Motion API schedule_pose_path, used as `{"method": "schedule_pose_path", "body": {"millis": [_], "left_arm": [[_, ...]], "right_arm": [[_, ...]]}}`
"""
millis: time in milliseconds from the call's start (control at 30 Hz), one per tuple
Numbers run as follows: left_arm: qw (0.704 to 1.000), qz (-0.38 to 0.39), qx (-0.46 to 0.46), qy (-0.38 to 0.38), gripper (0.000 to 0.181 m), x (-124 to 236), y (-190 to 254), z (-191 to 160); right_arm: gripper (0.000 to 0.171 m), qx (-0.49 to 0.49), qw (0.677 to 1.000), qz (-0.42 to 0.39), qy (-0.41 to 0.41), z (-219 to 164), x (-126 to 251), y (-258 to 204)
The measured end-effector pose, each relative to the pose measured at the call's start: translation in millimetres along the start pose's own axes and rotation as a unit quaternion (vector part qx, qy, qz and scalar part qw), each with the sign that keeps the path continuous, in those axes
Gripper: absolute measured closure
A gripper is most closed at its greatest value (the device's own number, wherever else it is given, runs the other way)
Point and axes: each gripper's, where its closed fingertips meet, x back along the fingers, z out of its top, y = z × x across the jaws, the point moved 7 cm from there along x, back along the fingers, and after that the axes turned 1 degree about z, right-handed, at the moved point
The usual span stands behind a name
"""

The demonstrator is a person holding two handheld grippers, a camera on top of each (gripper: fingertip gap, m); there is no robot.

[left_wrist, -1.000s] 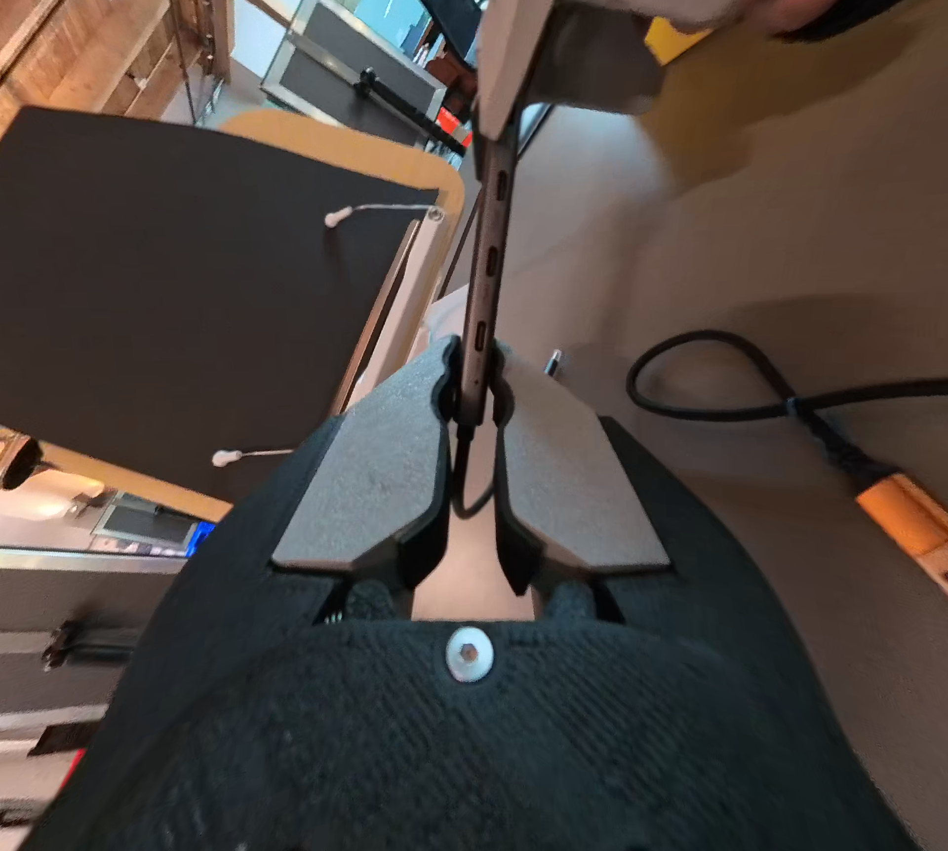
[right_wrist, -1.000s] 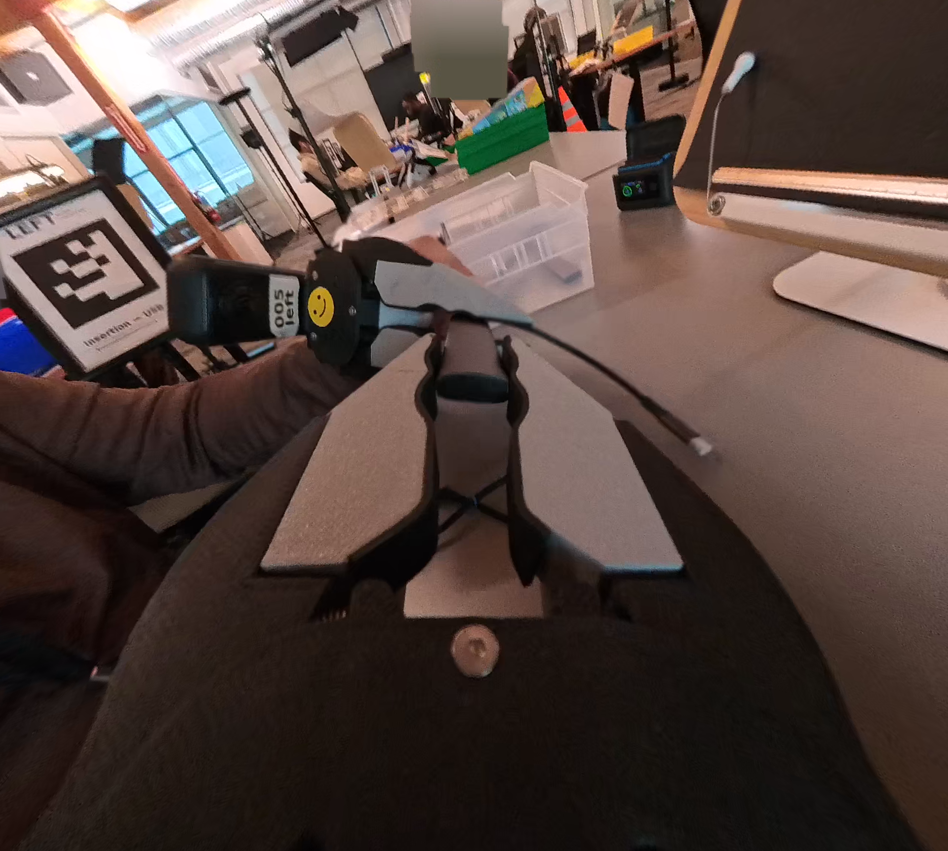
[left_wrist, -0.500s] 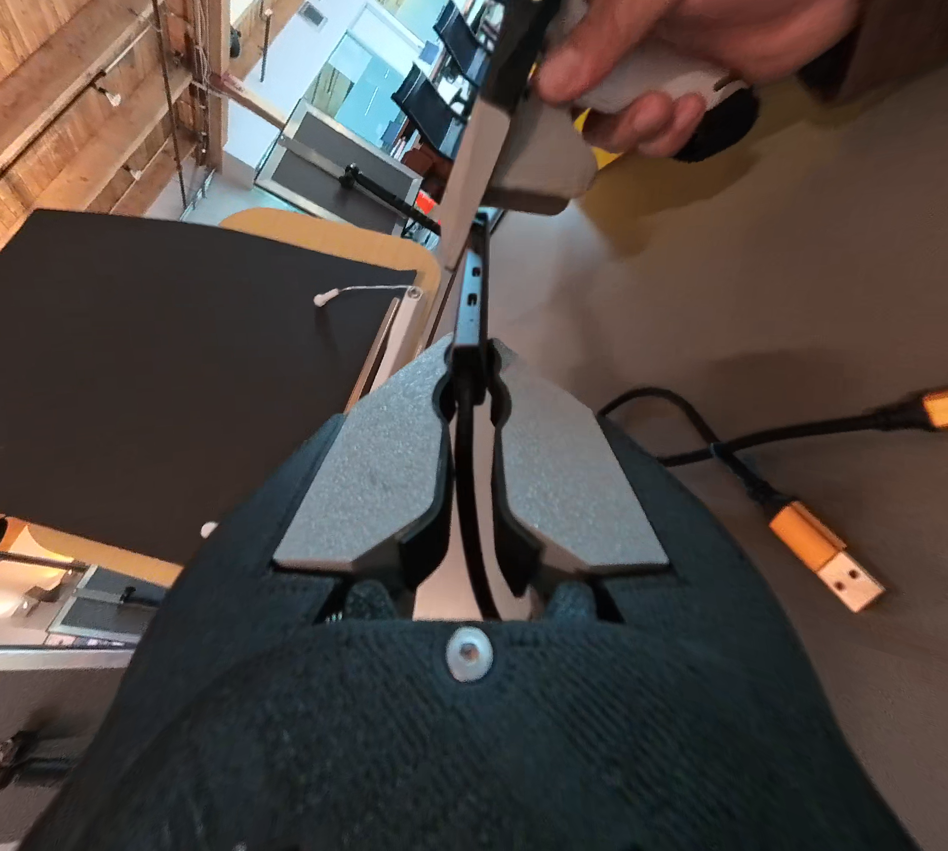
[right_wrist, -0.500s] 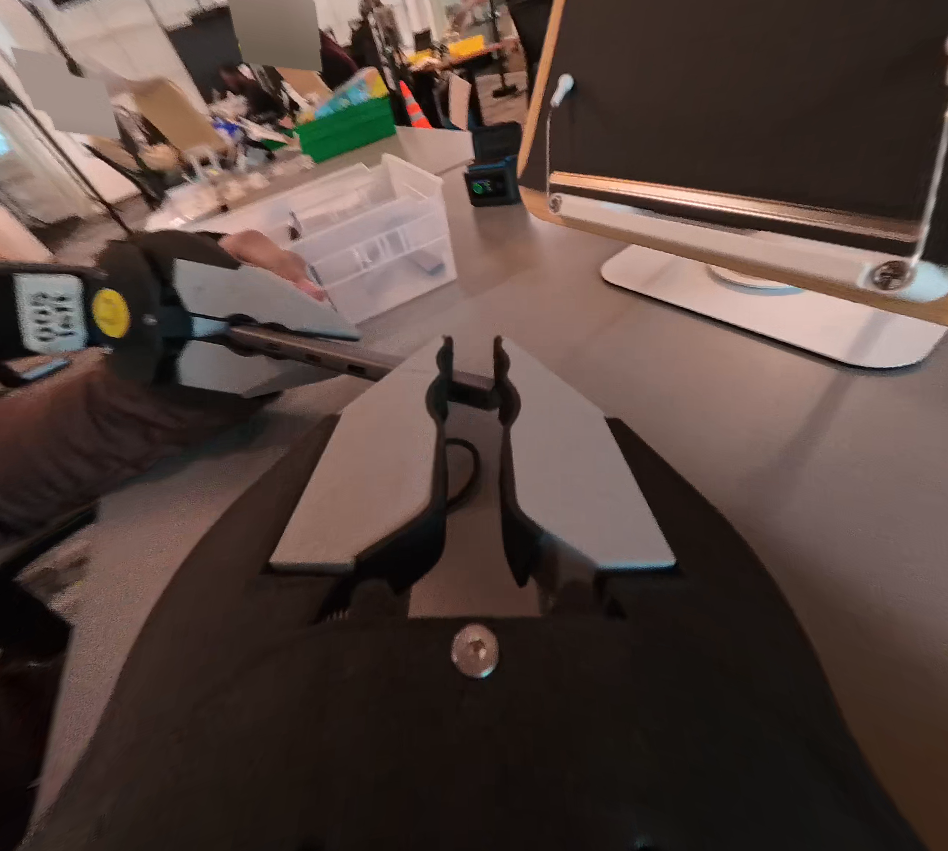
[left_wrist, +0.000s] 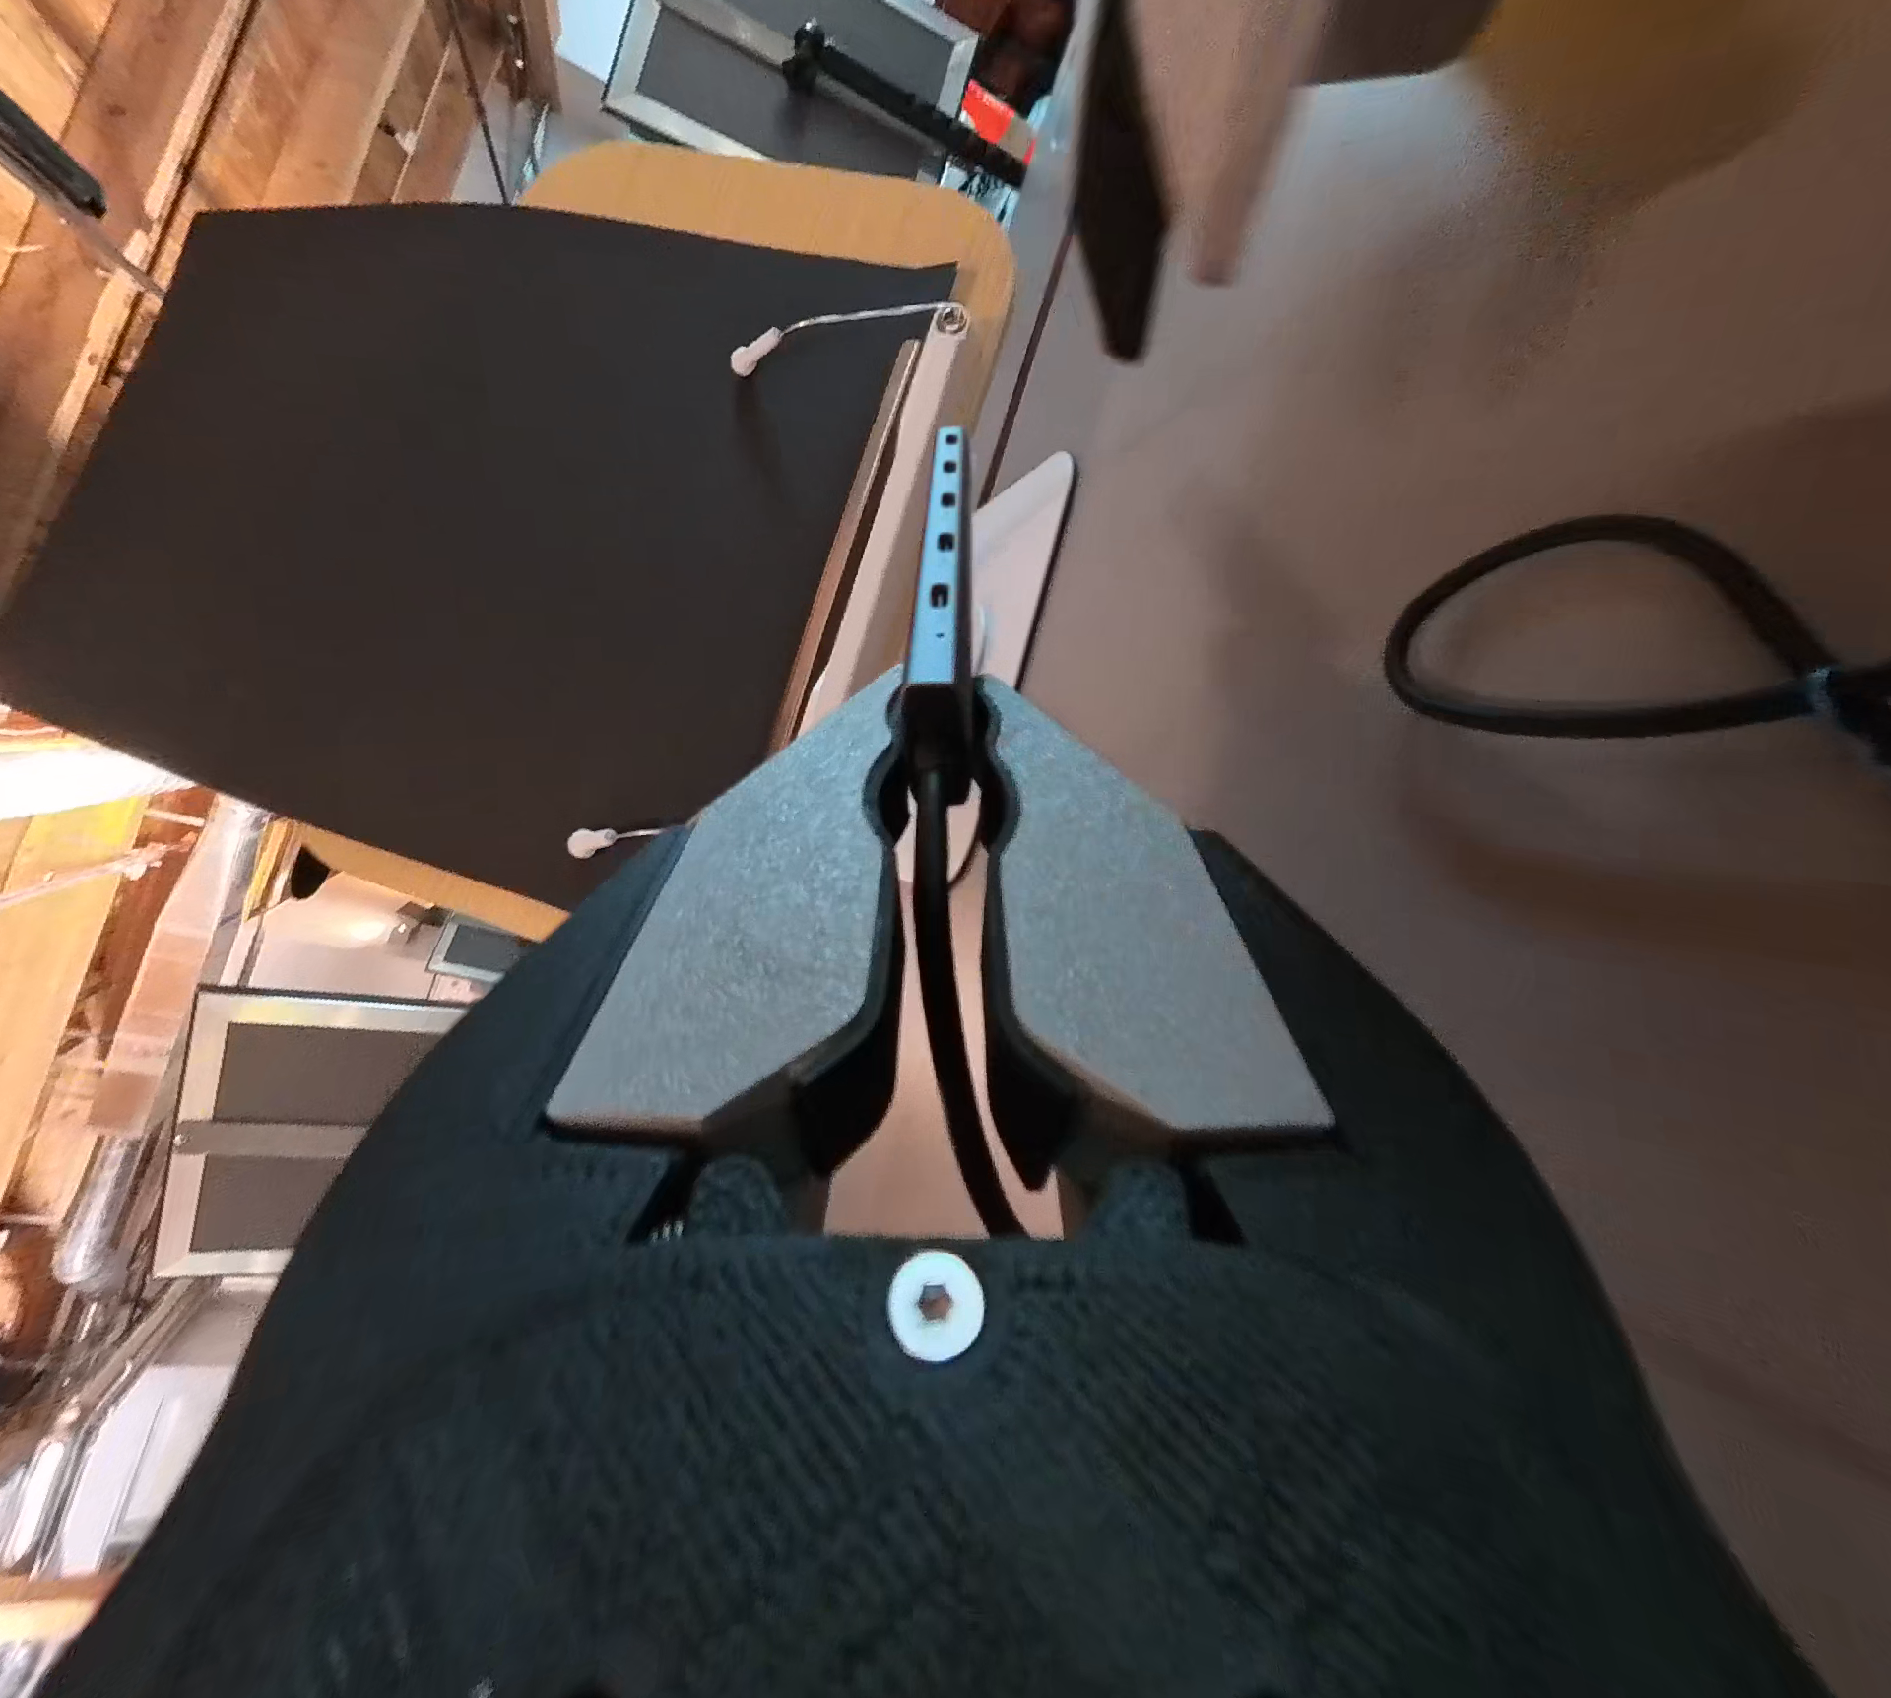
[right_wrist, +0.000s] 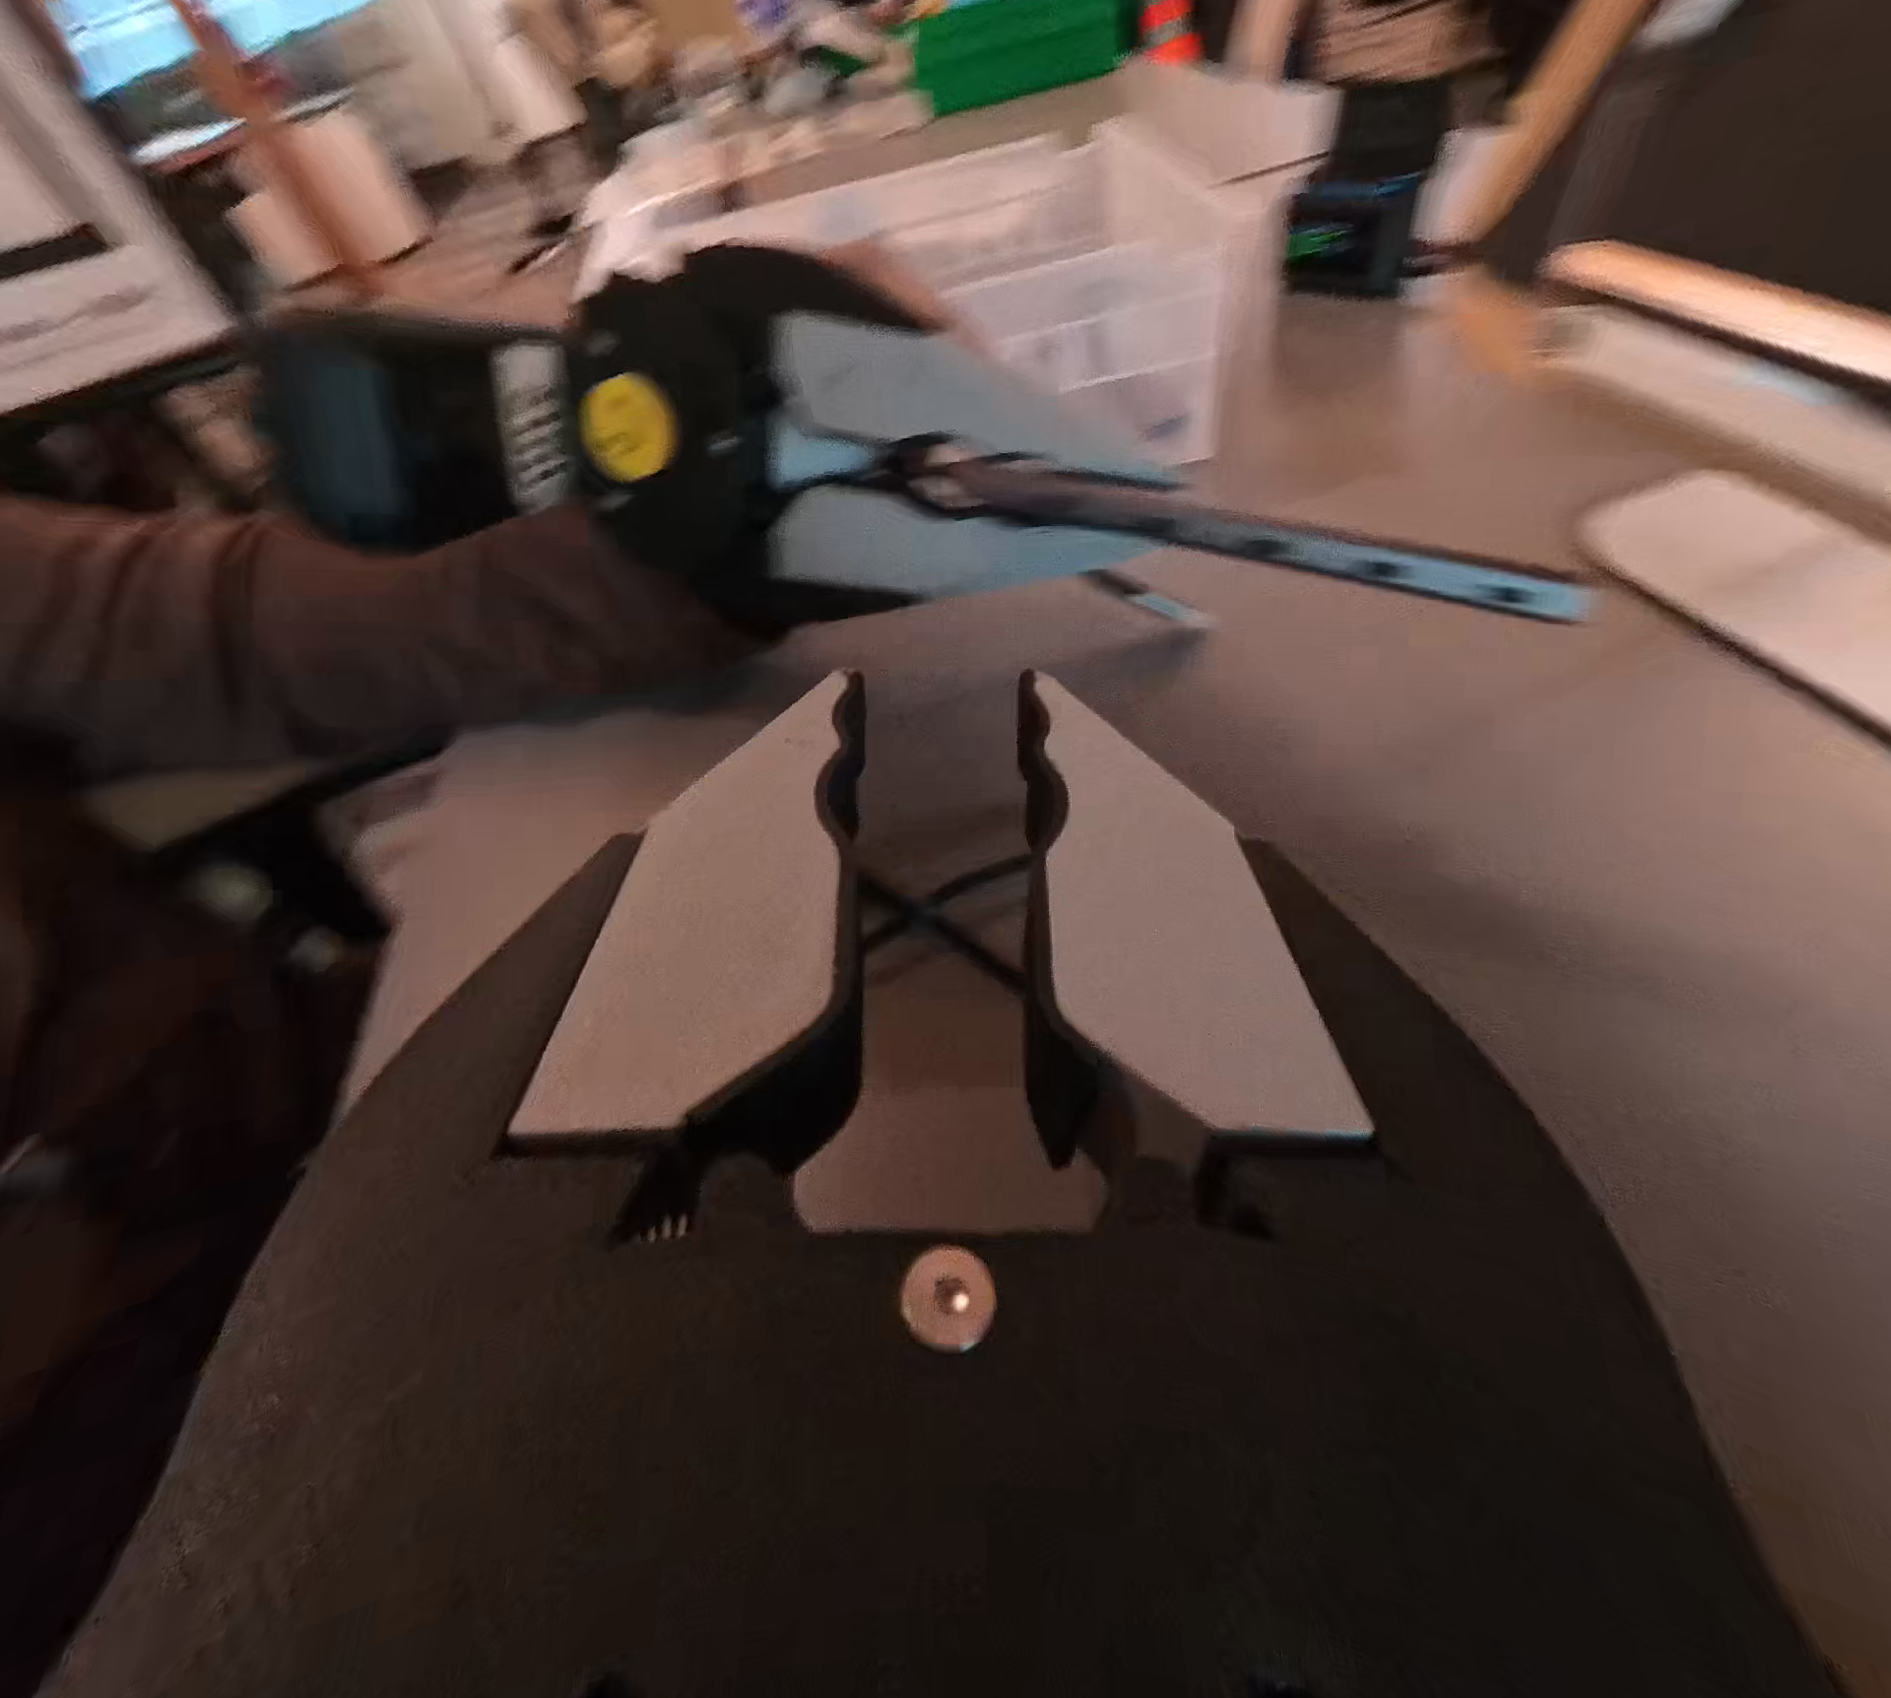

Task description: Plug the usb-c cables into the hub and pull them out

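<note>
A thin grey hub (left_wrist: 943,564) with a row of ports sticks out edge-on from my left gripper (left_wrist: 939,707), which is shut on its near end. The hub's black lead (left_wrist: 947,984) runs back between the fingers. In the blurred right wrist view the left gripper (right_wrist: 1136,513) holds the hub (right_wrist: 1330,549) level above the table. My right gripper (right_wrist: 939,707) is open and empty, a short way in front of the hub. It shows blurred at the top of the left wrist view (left_wrist: 1172,313). A black cable (left_wrist: 1596,626) loops on the table at the right.
A black panel on a white stand (left_wrist: 460,523) is at the left of the grey table (right_wrist: 1433,830). A clear plastic bin (right_wrist: 1105,298) stands behind the left gripper. Crossed black cables (right_wrist: 941,922) lie under the right gripper. A person's brown sleeve (right_wrist: 307,615) is at the left. The gap from one gripper's tips to the other's is roughly 8 cm.
My right gripper was shut on the hub's far end; it has opened, let go and pulled back. The left gripper still holds the hub, whose far end now hangs free.
</note>
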Motion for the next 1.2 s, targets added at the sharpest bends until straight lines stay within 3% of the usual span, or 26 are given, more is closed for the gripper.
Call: {"method": "schedule_pose_path", "body": {"millis": [133,267,433,800,1000,1200], "left_arm": [[1.000,0.010,-0.012,-0.016,0.175,-1.9,-0.5,-4.6],[1.000,0.013,-0.012,-0.015,0.175,-1.4,-1.5,-2.9],[0.999,0.018,-0.028,-0.012,0.175,-0.9,0.5,2.1],[0.999,0.010,-0.035,-0.009,0.175,-1.9,5.1,5.0],[0.999,0.009,-0.041,-0.009,0.175,-2.1,6.7,6.3],[0.999,0.010,-0.034,-0.007,0.175,-2.0,5.9,6.3]], "right_arm": [[0.152,0.064,0.966,0.234,-0.090,-14.9,-12.4,-62.7],[0.155,0.146,0.954,0.181,-0.188,-41.0,-24.1,-67.3],[0.151,0.104,0.944,0.187,-0.251,-57.7,-28.0,-59.6],[0.146,0.105,0.951,0.168,-0.236,-53.7,-18.6,-51.2],[0.146,0.096,0.944,0.156,-0.274,-70.7,-32.4,-46.2],[0.171,0.091,0.945,0.142,-0.278,-72.9,-57.5,-52.7]]}}
